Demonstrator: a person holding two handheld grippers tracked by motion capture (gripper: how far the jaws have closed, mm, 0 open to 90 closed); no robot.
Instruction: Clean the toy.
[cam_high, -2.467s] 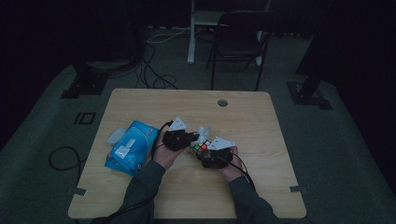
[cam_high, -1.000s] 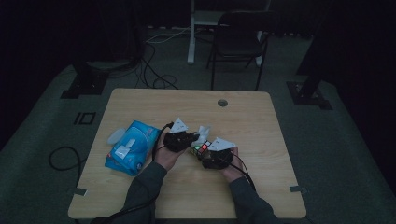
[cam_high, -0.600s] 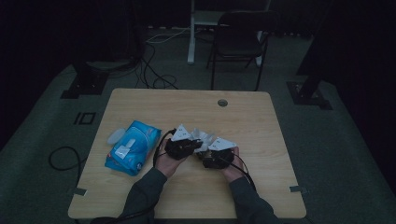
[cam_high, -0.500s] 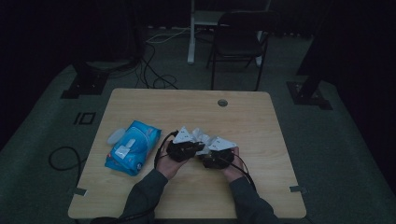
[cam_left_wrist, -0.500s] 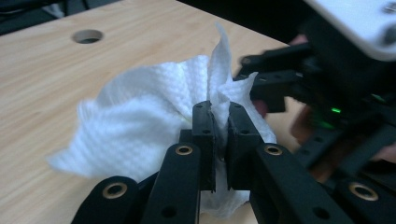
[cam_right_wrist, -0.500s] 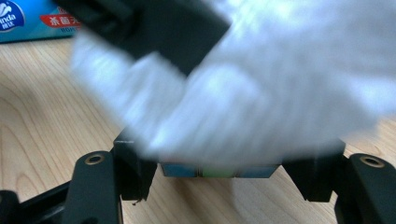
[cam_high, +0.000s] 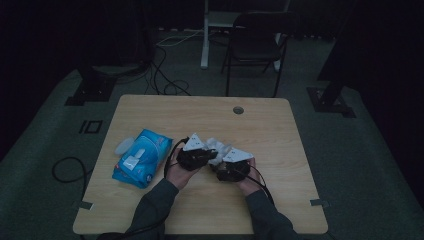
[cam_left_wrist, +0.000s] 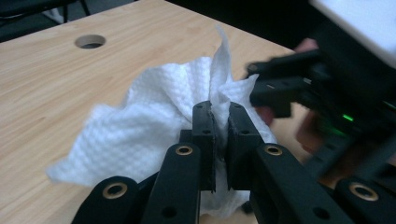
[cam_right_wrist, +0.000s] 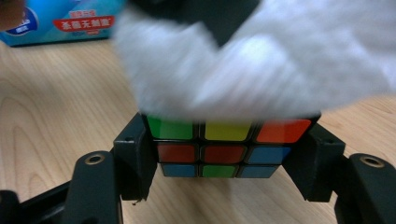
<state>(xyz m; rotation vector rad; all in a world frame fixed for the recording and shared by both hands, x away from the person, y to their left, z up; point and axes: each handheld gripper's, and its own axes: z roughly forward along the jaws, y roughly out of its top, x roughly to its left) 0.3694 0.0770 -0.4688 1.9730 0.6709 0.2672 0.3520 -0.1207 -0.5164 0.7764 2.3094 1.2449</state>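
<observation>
A scrambled colour cube (cam_right_wrist: 226, 149) sits clamped between the black jaws of my right gripper (cam_right_wrist: 226, 158), just above the wooden table. My left gripper (cam_left_wrist: 219, 135) is shut on a crumpled white wipe (cam_left_wrist: 154, 126), and that wipe (cam_right_wrist: 252, 60) lies blurred across the cube's top. In the high view the left gripper (cam_high: 209, 154) and right gripper (cam_high: 225, 172) meet near the table's middle, the wipe (cam_high: 217, 146) between them. The cube's far side is hidden by the wipe.
A blue pack of wet wipes (cam_high: 142, 157) lies on the table (cam_high: 280, 130) to the left of the hands. A round cable hole (cam_high: 238, 110) is near the far edge. A chair (cam_high: 255, 47) and cables stand on the floor beyond.
My left gripper with the wipe has moved right, from beside the cube onto it. The right gripper and cube have stayed put.
</observation>
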